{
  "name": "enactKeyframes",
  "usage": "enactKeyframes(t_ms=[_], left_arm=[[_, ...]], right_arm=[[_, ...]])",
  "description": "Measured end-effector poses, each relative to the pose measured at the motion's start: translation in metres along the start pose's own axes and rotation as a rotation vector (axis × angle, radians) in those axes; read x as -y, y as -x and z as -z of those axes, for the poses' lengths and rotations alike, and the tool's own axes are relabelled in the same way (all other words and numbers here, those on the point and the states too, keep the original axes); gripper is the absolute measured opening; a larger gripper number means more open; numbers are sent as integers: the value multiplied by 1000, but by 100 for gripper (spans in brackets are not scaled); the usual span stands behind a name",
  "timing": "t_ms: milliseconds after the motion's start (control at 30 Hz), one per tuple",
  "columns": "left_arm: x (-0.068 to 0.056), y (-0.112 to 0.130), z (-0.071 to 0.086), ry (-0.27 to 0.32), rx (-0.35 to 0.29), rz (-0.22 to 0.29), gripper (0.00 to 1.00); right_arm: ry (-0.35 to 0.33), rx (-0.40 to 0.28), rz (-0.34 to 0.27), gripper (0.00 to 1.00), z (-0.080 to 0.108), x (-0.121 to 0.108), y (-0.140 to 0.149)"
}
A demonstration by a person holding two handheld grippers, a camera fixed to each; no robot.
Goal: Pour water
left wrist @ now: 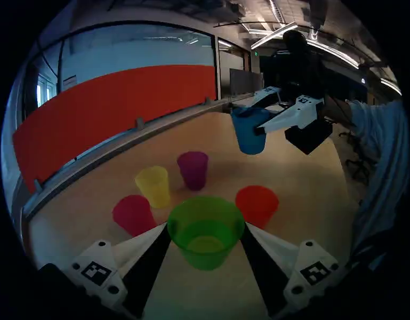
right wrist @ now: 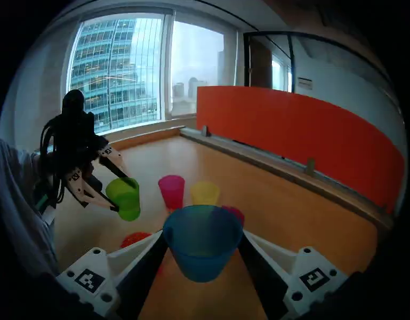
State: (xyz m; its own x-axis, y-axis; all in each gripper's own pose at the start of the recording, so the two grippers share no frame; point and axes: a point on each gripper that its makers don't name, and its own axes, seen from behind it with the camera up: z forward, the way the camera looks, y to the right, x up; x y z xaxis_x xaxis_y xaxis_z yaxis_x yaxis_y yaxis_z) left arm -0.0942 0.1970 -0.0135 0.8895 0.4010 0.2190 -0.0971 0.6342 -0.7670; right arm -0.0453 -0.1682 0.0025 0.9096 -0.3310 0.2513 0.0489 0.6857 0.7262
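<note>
Judging by how things lie, the grasping is done and the pouring is not. Both held cups are upright and well apart above the wooden surface (left wrist: pixel 306 176).

The left tool (left wrist: pixel 206 228) is clamped on the green cup (left wrist: pixel 206 250), with a finger pressing each side. It holds the cup low, near the cluster of standing cups. The right tool (right wrist: pixel 203 234) is clamped the same way on the blue cup (right wrist: pixel 203 261). In the left gripper view that cup hangs higher, over the far part of the surface.

A paler patch lies at the bottom of the green cup. I cannot tell whether it is water, nor what the blue cup holds. What is left, as I judge it, is to bring the two cups together, tip one over the other, and set them down.

Counted, there is one surface, two tools, and six cups, one of each colour. Two cups are held, green and blue. Four stand on the surface in a loose cluster: red (left wrist: pixel 256 205), pink (left wrist: pixel 133 214), yellow (left wrist: pixel 153 185) and purple (left wrist: pixel 193 169).
</note>
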Motion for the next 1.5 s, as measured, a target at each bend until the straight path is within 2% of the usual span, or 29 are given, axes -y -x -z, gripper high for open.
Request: enactKeyframes(t_ms=[300, 667, 1100, 1500], left_arm=[[-6, 16, -9, 26, 50, -9, 87], [-11, 35, -19, 47, 96, -15, 87], [-17, 46, -29, 68, 111, -2, 87], [-18, 53, -29, 77, 108, 13, 87]], right_arm=[[-17, 77, 14, 92, -10, 7, 36], [-32, 128, 6, 92, -15, 15, 66], [-40, 159, -1, 92, -17, 20, 86], [-42, 179, 8, 92, -18, 25, 98]])
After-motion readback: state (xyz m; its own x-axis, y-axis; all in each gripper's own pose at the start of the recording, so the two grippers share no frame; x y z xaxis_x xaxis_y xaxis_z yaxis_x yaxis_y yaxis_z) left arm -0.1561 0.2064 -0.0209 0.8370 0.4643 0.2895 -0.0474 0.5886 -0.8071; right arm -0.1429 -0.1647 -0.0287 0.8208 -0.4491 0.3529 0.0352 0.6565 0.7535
